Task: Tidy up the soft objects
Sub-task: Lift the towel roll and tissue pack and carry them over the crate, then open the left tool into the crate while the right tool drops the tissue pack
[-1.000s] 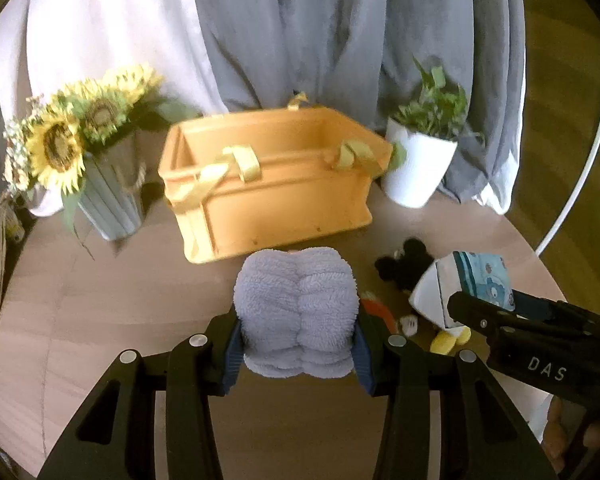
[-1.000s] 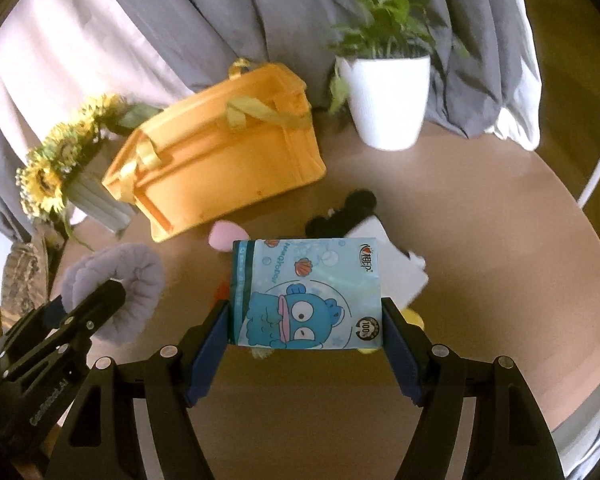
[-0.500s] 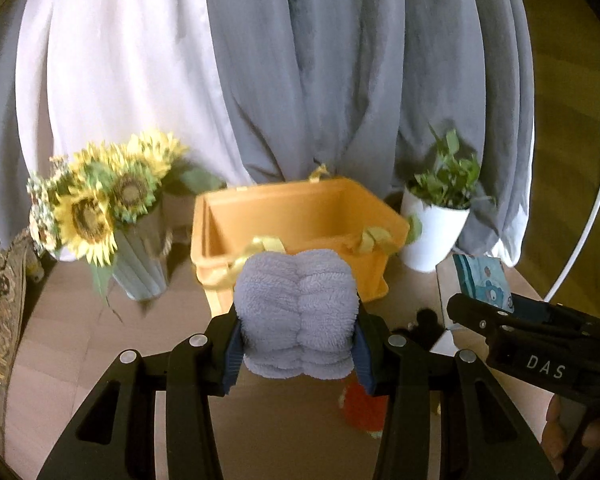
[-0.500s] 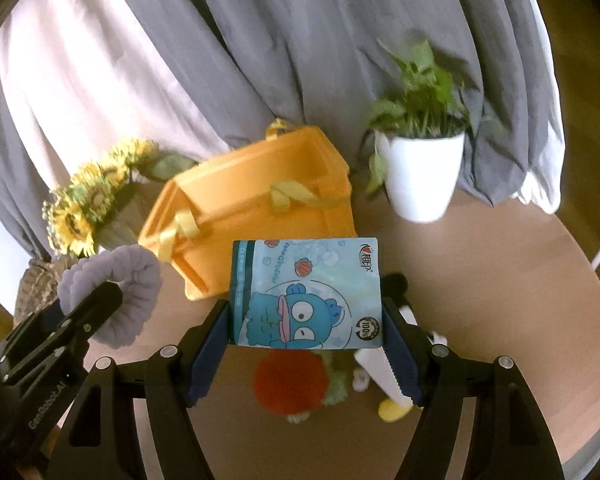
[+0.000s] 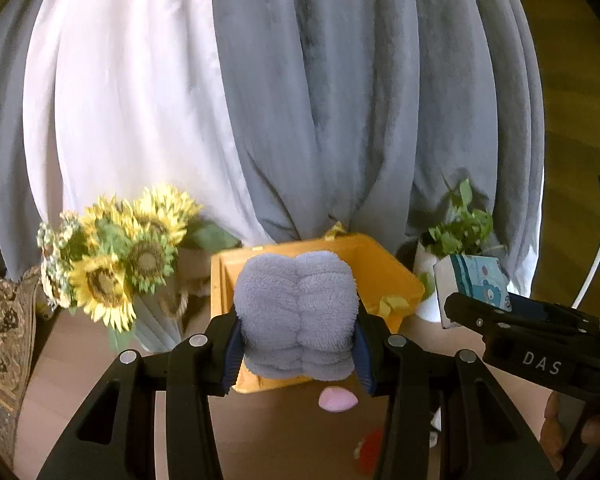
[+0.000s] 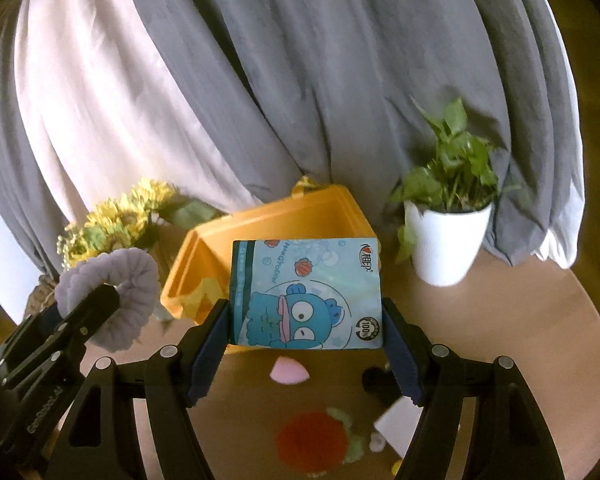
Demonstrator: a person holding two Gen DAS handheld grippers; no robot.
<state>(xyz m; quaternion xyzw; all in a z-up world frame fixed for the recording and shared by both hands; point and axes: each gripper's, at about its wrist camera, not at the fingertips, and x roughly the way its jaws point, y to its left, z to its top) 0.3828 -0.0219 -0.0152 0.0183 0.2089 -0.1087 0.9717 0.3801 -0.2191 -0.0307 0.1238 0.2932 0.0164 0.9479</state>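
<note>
Where legible, right gripper (image 5: 466,307) reads "DAS" (white).

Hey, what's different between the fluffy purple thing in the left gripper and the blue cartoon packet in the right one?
The purple scrunchie is plain, fuzzy and rounded; the tissue packet is flat, smooth, rectangular, printed with a blue cartoon fish. The scrunchie bulges between the left gripper's pads; the packet keeps straight edges in the right gripper. Both are clamped, held in front of the orange basket.
</note>
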